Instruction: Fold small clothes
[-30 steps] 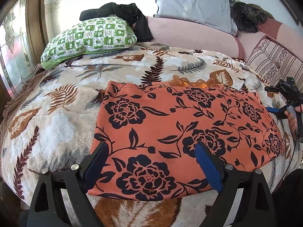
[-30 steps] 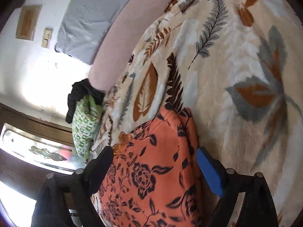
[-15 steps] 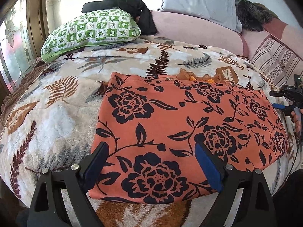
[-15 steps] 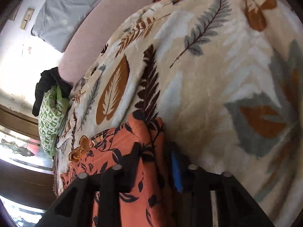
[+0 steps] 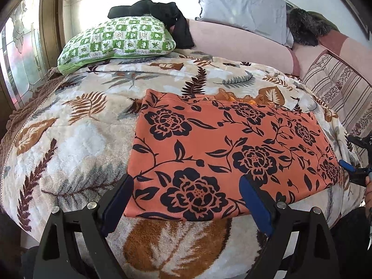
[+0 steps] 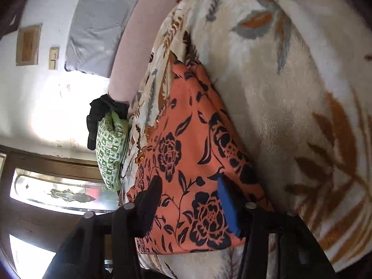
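The cloth [image 5: 223,153] lies on the blanket [image 5: 76,139], just ahead of the left claw [image 5: 186,200]; a pillow [image 5: 116,39] sits far ahead to its left, the right claw [image 5: 358,172] off to its right.

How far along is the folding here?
Done: the orange garment lies flat as a rectangle on the blanket. In hand: the right claw straddles its right edge, jaws apart, not yet pinching; the left claw is open over the near hem. Left: grip, then fold. Whether earlier folds were made cannot be told.
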The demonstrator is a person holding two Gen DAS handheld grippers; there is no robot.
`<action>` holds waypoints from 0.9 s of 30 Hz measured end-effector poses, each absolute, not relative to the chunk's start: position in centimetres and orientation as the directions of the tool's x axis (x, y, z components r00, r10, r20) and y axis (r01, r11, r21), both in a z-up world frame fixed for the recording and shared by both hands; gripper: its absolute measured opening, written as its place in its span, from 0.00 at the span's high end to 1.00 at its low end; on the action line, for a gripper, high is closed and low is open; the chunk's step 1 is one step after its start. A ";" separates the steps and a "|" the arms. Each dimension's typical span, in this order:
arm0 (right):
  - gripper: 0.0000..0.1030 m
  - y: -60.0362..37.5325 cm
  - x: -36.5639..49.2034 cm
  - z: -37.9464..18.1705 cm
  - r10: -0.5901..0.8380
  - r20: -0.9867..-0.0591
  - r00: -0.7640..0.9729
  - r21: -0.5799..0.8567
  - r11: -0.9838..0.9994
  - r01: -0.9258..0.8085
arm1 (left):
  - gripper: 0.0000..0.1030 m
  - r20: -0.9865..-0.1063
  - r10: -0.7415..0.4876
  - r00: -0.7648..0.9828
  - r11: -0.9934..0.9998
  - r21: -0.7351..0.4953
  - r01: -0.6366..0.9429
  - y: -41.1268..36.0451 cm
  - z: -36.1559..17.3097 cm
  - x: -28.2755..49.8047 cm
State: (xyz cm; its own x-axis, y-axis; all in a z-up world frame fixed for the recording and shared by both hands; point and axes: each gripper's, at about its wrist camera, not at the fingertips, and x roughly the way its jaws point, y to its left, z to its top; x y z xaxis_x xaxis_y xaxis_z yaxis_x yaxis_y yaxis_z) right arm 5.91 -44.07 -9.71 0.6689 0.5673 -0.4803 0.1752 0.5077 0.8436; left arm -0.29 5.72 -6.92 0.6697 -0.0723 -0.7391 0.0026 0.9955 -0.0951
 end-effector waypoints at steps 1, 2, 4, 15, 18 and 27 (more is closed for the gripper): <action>0.19 -43.4 5.3 -8.9 0.578 -0.451 0.680 0.849 0.513 0.127 | 0.11 -0.744 -0.076 0.664 0.994 -0.107 -0.006 5.9 -7.1 -0.3; 0.16 -42.9 5.1 -8.7 0.605 -0.426 0.673 0.857 0.508 0.085 | 0.11 -0.750 -0.077 0.657 0.993 -0.116 -0.016 6.0 -7.2 -0.3; 0.16 -42.9 5.2 -10.5 0.609 -0.467 0.641 0.839 0.533 0.105 | 0.11 -0.755 -0.086 0.650 0.991 -0.132 -0.022 6.1 -7.2 -0.3; 0.22 -43.5 0.1 -12.5 0.579 -0.436 0.689 0.897 0.342 0.279 | 0.11 -0.756 -0.085 0.649 0.990 -0.139 -0.032 5.3 -6.7 -0.3; 0.22 -43.9 0.2 -14.2 0.592 -0.434 0.679 0.900 0.303 0.312 | 0.11 -0.753 -0.083 0.653 0.994 -0.113 -0.005 4.5 -6.5 -0.4; 0.21 -44.1 2.5 -14.5 0.558 -0.432 0.708 0.902 0.279 0.330 | 0.11 -0.774 -0.042 0.631 0.996 -0.086 -0.039 4.4 -6.7 -0.2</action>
